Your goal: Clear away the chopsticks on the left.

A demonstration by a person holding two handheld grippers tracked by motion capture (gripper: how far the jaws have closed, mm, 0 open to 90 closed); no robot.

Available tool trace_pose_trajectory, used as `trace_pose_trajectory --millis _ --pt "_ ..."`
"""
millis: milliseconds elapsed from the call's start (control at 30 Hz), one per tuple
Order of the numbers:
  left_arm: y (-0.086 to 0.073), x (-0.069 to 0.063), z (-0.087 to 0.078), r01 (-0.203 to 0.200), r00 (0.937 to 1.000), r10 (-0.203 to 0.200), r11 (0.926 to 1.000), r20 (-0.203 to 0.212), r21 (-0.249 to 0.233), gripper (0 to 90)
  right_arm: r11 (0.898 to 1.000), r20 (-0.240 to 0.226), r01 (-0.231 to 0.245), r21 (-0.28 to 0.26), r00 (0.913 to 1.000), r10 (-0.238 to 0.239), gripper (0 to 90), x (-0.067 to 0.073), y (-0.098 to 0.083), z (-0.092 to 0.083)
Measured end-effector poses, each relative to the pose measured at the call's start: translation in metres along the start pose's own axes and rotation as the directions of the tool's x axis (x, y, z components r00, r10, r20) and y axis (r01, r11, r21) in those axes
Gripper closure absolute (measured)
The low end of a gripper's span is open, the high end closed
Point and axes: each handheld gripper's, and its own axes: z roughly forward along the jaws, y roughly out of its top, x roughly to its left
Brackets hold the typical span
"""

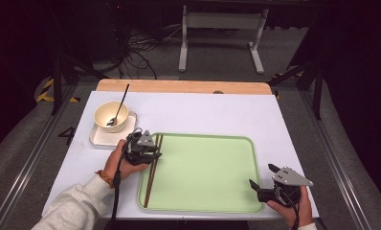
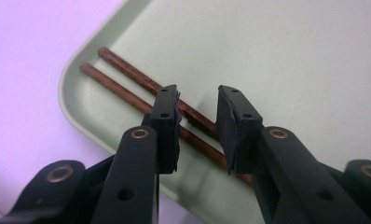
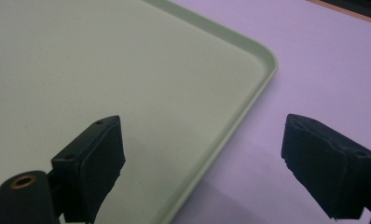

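Two chopsticks point(image 1: 151, 173) in green tray point(image 1: 212, 203)

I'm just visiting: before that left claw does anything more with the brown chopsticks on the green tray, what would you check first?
1. Chopsticks lying inside the green tray, along its left side: ok.
2. Left gripper jaws apart, nothing pinched: ok.
3. Both sticks lined up between those jaws: cannot tell.
4. Right gripper open by the tray's corner, away from the chopsticks: ok.
5. Bowl with spoon standing outside the tray, out of the way: ok.
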Motion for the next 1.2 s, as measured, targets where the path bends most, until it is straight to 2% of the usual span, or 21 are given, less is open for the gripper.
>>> trace_pose_trajectory --millis 100,267,333,400,467,533,633,700,967,1067,1200 --pt "-0.002 0.003 -0.001 0.012 0.9992 -0.01 0.9991 0.039 -0.041 70.8 1.0 -0.002 -0.01 -0.002 0.9999 0.01 13.5 -0.001 0.001 -0.001" --pt "-0.001 0.004 -0.001 0.004 0.9995 -0.002 0.9979 0.032 -0.064 71.7 0.994 -0.036 -0.098 -0.043 0.9947 0.096 13.8 -0.006 0.001 -0.004" --pt "-0.001 0.004 0.002 0.002 0.9991 0.0 0.9977 0.043 -0.067 73.2 0.997 -0.023 -0.063 -0.036 0.9978 0.063 13.7 -0.006 0.002 -0.004" --pt "0.0 0.002 0.003 -0.013 0.9993 0.015 0.9979 0.034 -0.064 76.0 0.998 -0.017 -0.057 -0.037 0.9983 0.056 13.7 -0.006 0.002 -0.004" --pt "0.0 0.001 0.0 -0.013 0.9991 0.017 0.9963 0.039 -0.085 76.7 0.999 -0.002 -0.035 -0.027 0.9994 0.035 13.6 -0.005 0.001 -0.004" --pt "0.0 0.001 -0.004 -0.017 0.999 0.021 0.9948 0.04 -0.1 81.1 0.999 -0.002 -0.039 -0.03 0.9992 0.039 13.7 -0.004 0.001 -0.004" --pt "-0.003 0.001 -0.009 -0.019 0.9986 0.024 0.9948 0.047 -0.1 82.7 1.0 0.019 0.005 -0.024 0.9998 -0.005 13.7 -0.002 0.002 -0.004" --pt "-0.003 0.001 -0.01 -0.02 0.9987 0.025 0.9945 0.045 -0.102 83.6 1.0 0.023 0.018 -0.021 0.9996 -0.018 13.6 -0.001 0.003 -0.003" --pt "-0.006 0.001 -0.03 -0.042 0.9976 0.049 0.9877 0.048 -0.151 80.9 0.999 0.023 0.023 -0.029 0.9995 -0.022 13.7 -0.002 0.005 -0.002" --pt "-0.006 0.001 -0.033 -0.05 0.9979 0.055 0.9875 0.034 -0.15 78.7 0.999 0.024 0.025 -0.028 0.9994 -0.024 13.6 -0.002 0.005 -0.002" --pt "-0.008 0.001 -0.044 -0.089 0.9952 0.094 0.9817 0.026 -0.169 73.6 0.999 0.025 0.018 -0.033 0.9995 -0.017 13.7 -0.005 0.006 0.0"
